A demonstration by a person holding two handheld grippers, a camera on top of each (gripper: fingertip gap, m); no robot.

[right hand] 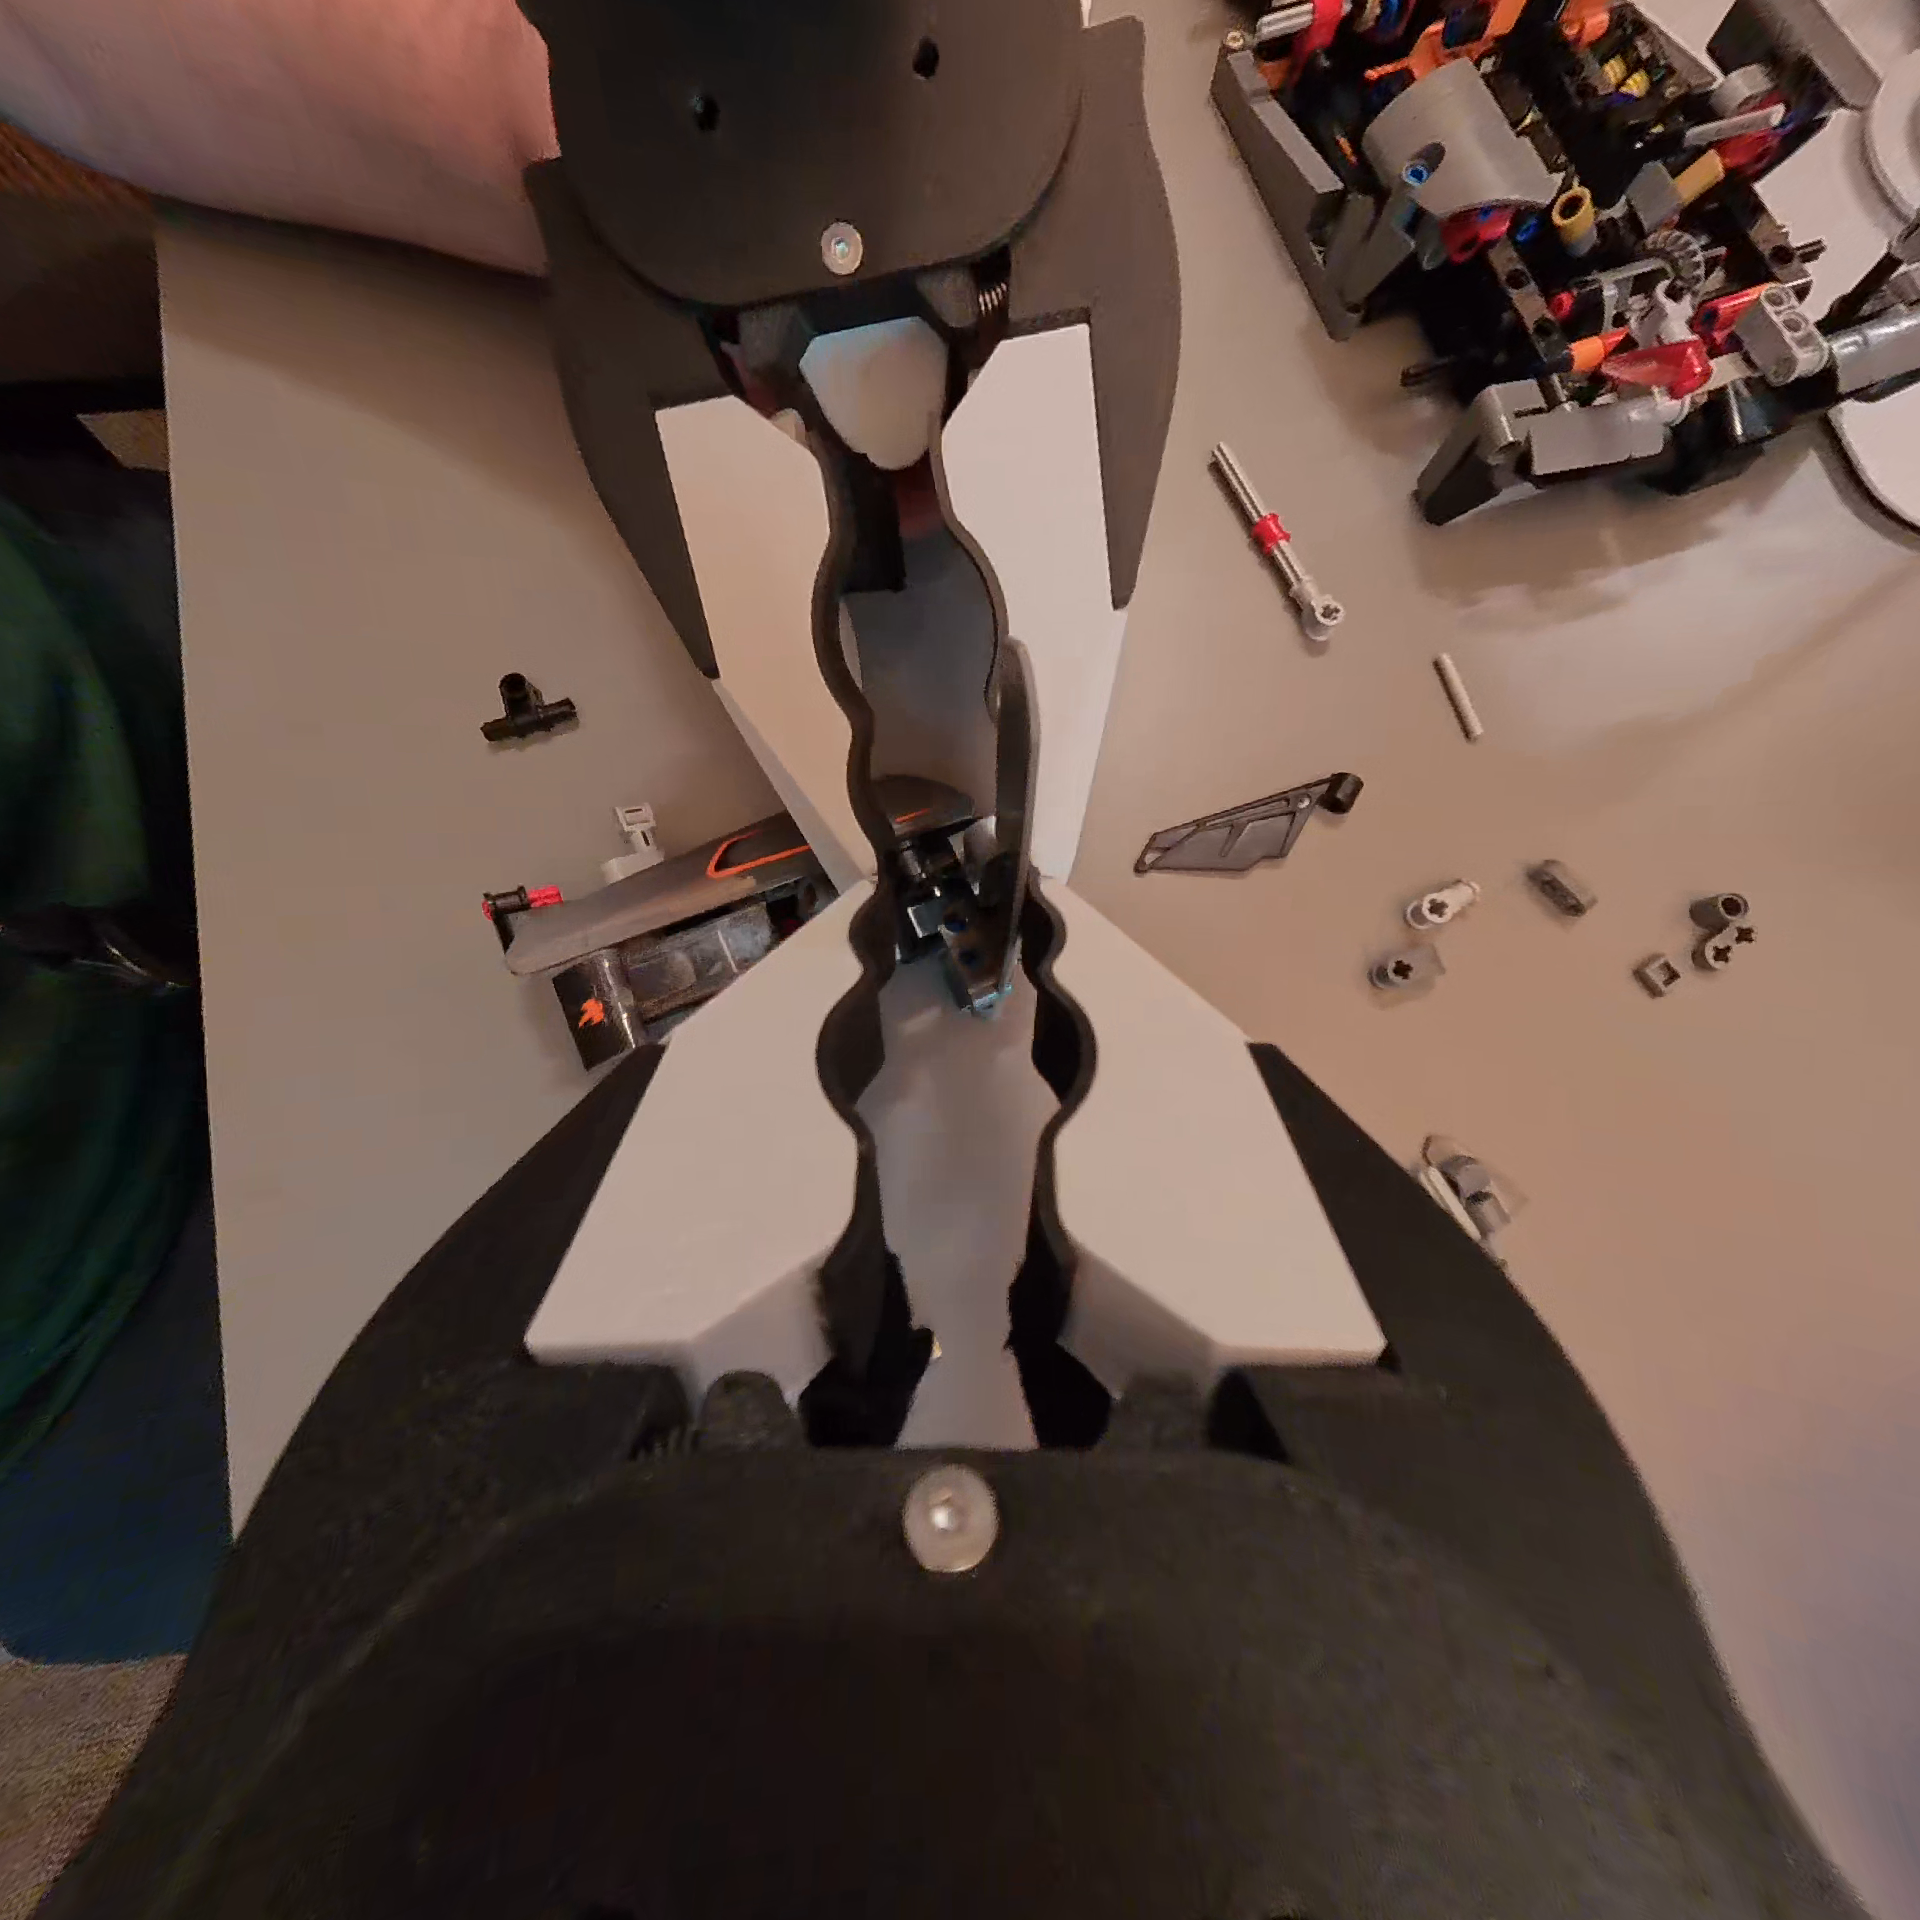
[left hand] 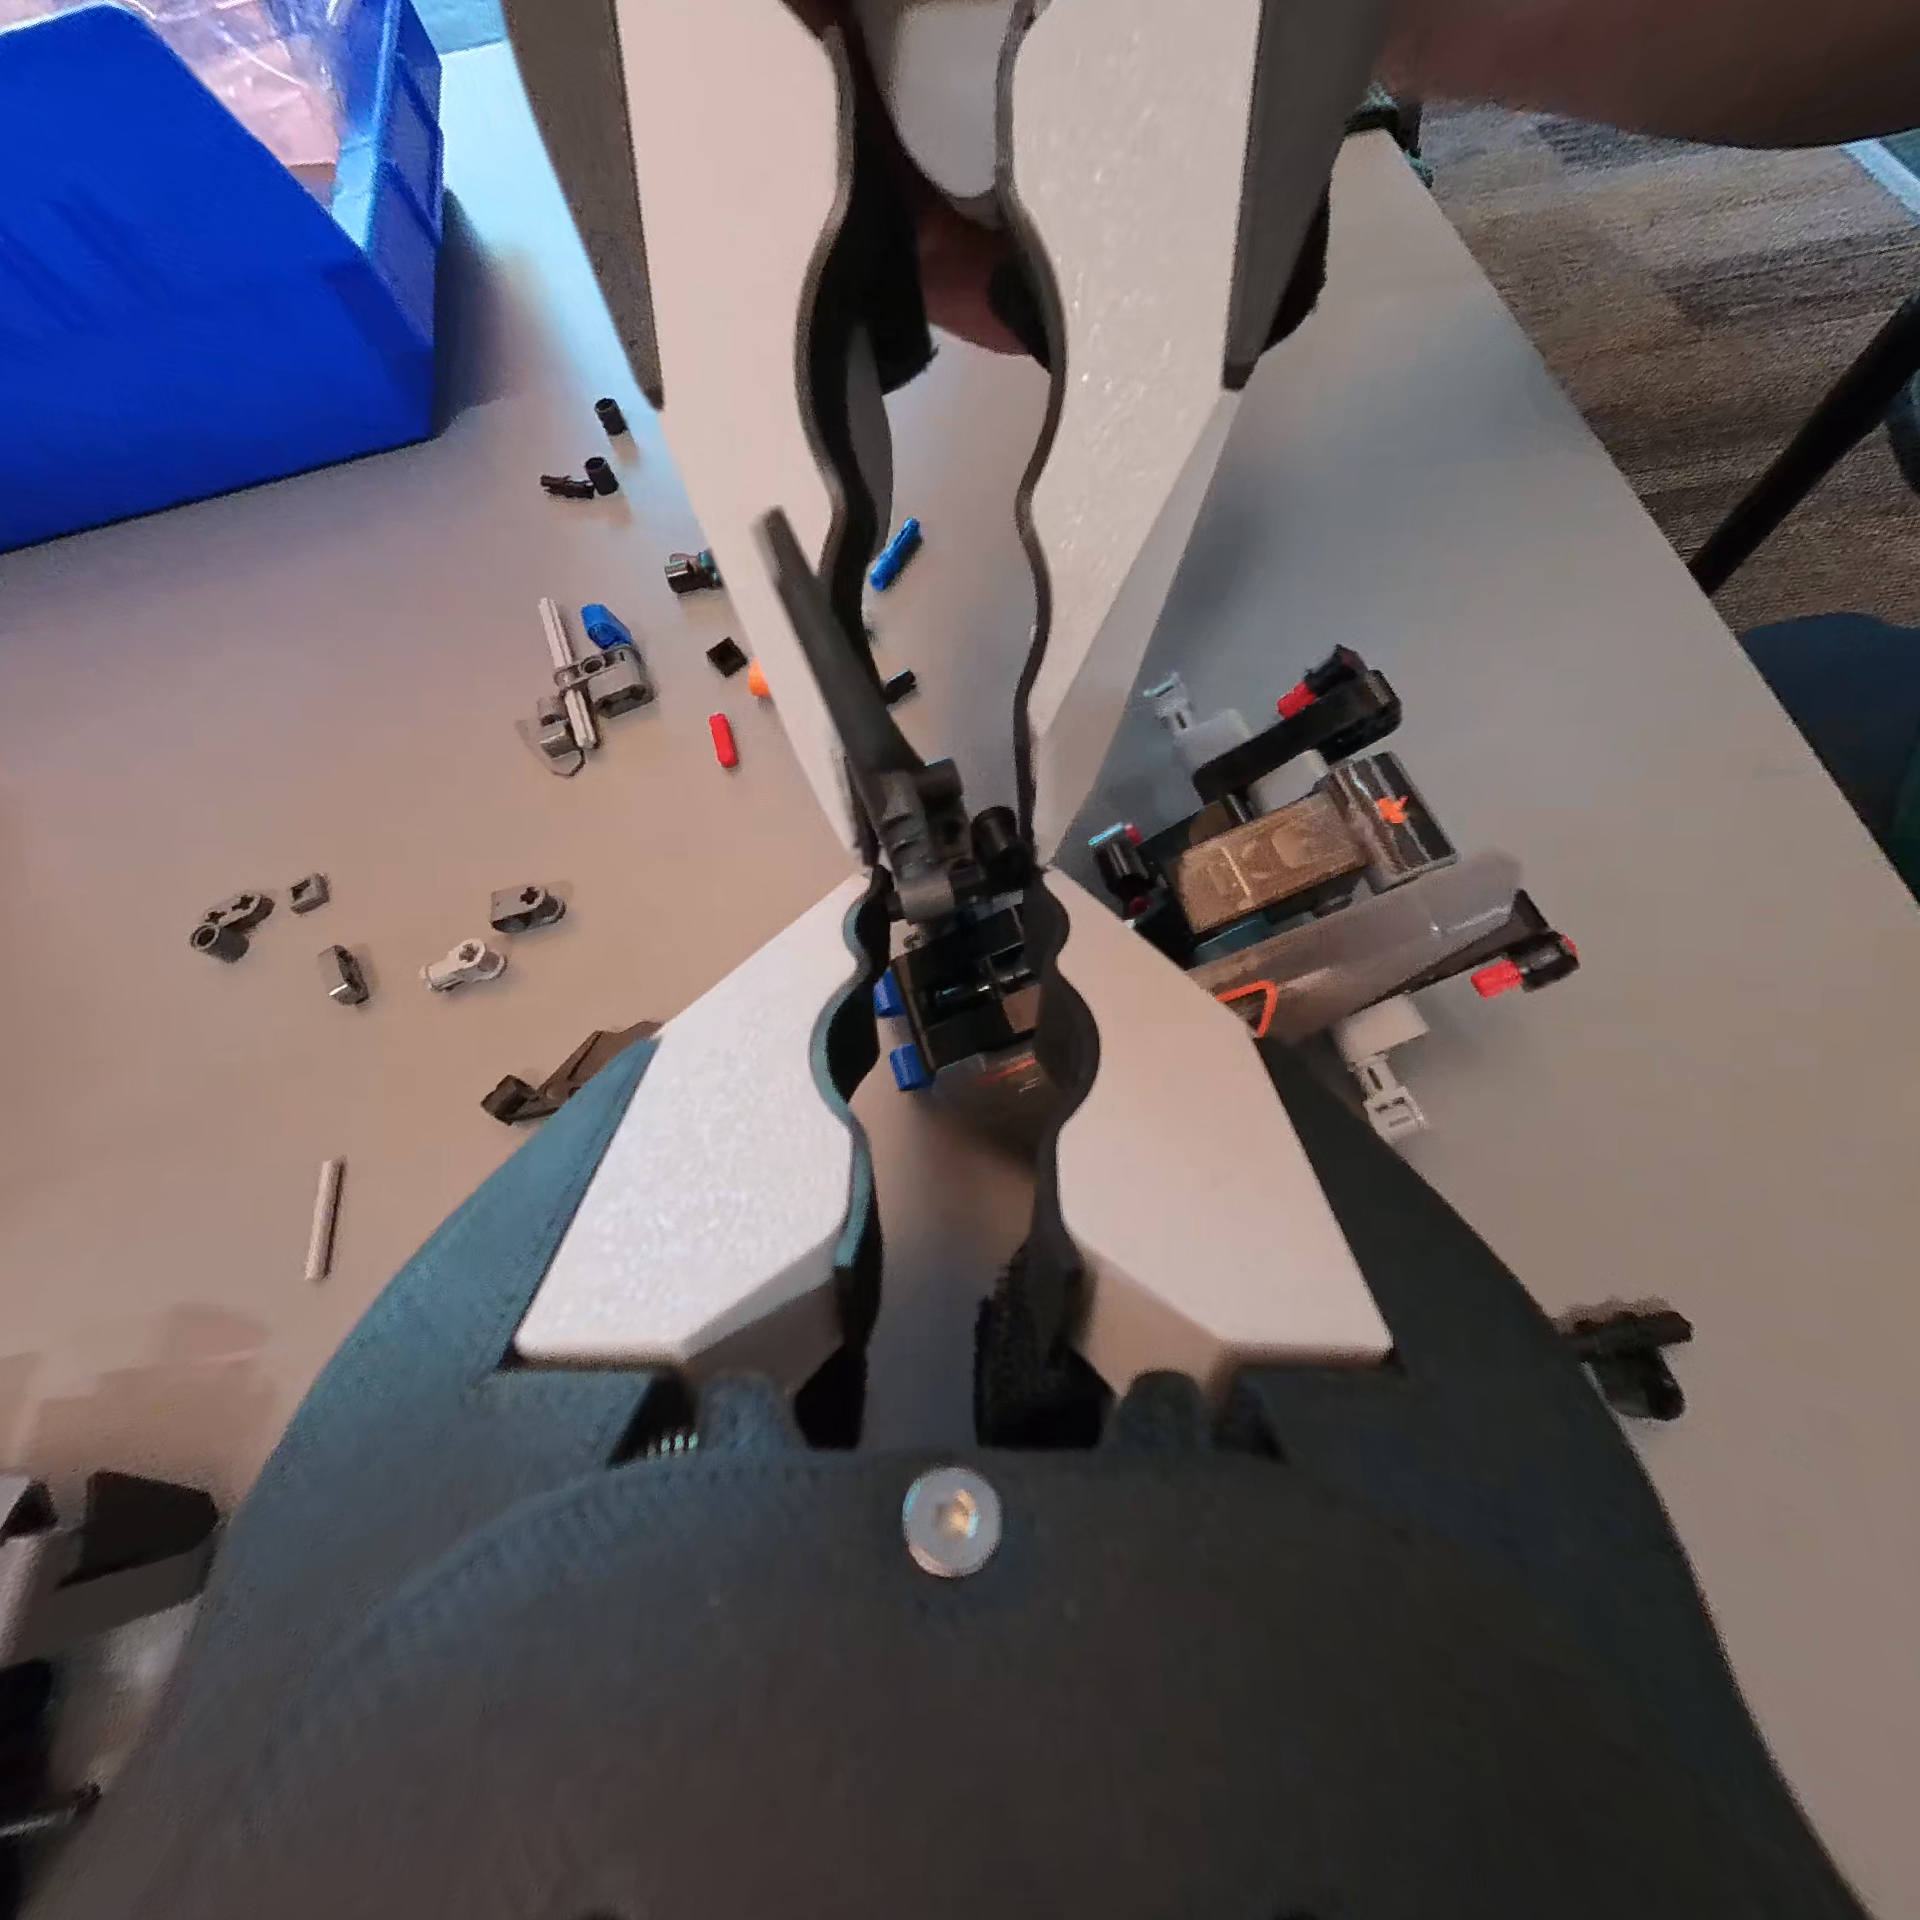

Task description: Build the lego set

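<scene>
Table [left hand: 1351,582] carries a blue bin [left hand: 197,312] far left of the left fingers. Large lego chassis [right hand: 1621,239] sits beyond and right of the right fingers. Side subassembly [left hand: 1340,883] lies just right of the left fingertips. Left gripper [left hand: 951,935] is clamped on a small black block [left hand: 971,997]. Right gripper [right hand: 951,914], tip to tip with it, pinches a dark curved panel [right hand: 1013,790]. Loose connectors [left hand: 343,935] lie left.

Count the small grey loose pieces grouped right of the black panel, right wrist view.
5. Pale connector, grey block below it, dark block farther right, cross-axle connector at far right, small square beside it. Others may be hidden.
</scene>
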